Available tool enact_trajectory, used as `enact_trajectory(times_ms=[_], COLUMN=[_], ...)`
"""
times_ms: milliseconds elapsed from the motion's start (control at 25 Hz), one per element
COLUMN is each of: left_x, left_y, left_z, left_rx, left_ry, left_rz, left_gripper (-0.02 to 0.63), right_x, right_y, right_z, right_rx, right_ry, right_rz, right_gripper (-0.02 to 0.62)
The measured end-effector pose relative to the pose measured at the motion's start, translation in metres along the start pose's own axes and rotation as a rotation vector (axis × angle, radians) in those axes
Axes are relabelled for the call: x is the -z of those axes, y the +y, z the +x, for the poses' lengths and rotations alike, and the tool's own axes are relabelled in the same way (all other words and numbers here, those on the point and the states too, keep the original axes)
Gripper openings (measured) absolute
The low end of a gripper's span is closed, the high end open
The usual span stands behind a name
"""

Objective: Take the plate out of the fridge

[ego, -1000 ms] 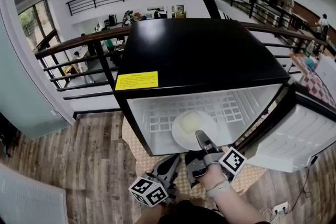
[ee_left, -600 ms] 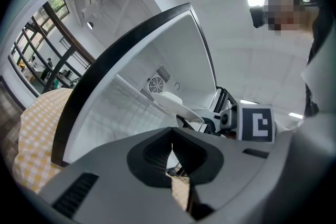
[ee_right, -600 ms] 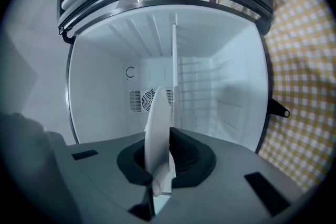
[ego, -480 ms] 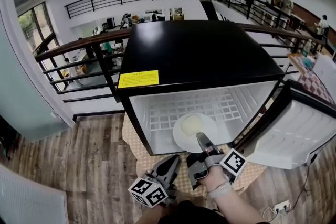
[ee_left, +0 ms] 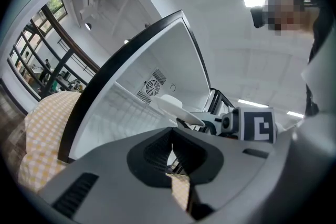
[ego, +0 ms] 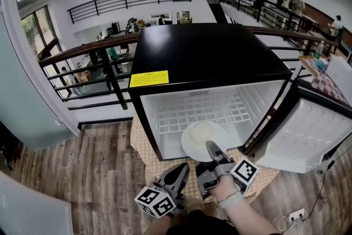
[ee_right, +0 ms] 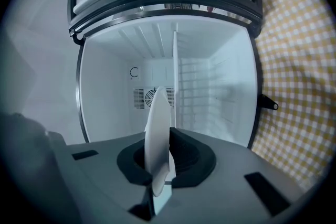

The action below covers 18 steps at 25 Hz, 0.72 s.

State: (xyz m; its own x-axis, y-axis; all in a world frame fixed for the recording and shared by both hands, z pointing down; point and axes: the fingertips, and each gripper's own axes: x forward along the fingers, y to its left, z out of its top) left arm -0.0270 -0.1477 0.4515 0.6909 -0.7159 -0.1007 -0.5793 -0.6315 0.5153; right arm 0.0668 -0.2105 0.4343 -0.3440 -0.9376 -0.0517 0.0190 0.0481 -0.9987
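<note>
Your way out of the fridge (ego: 209,58) lies open in front. Its door (ego: 308,135) stands swung wide at your right and walls off that side. The plate (ego: 203,137) fills the middle of the mouth, with bare wire shelf (ego: 176,118) to its left and behind it. The black left wall (ego: 137,124) closes the opening there.

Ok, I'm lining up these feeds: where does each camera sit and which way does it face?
Head view: on the person's head, facing steeply down at the open fridge; shows left gripper, right gripper and right hand.
Left gripper view: on the left gripper, looking along its shut, empty jaws into the fridge.
Right gripper view: on the right gripper, facing into the fridge, jaws shut on the plate.
Shared: all three show the plate.
</note>
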Motion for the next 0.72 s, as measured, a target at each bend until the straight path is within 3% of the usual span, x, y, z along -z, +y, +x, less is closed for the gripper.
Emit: enact_trajectory(times_ms=[720], left_x=[0.004], left_y=[-0.025], left_z=[-0.039], left_rx=[0.01], left_ry=[0.004], left_rz=[0.015], left_gripper=[0.008], right_x=[0.026], right_y=[-0.001], right_z=[-0.046], right_rx=[0.007], right_ry=[0.004], right_rz=[-0.003], right_gripper=[0.04])
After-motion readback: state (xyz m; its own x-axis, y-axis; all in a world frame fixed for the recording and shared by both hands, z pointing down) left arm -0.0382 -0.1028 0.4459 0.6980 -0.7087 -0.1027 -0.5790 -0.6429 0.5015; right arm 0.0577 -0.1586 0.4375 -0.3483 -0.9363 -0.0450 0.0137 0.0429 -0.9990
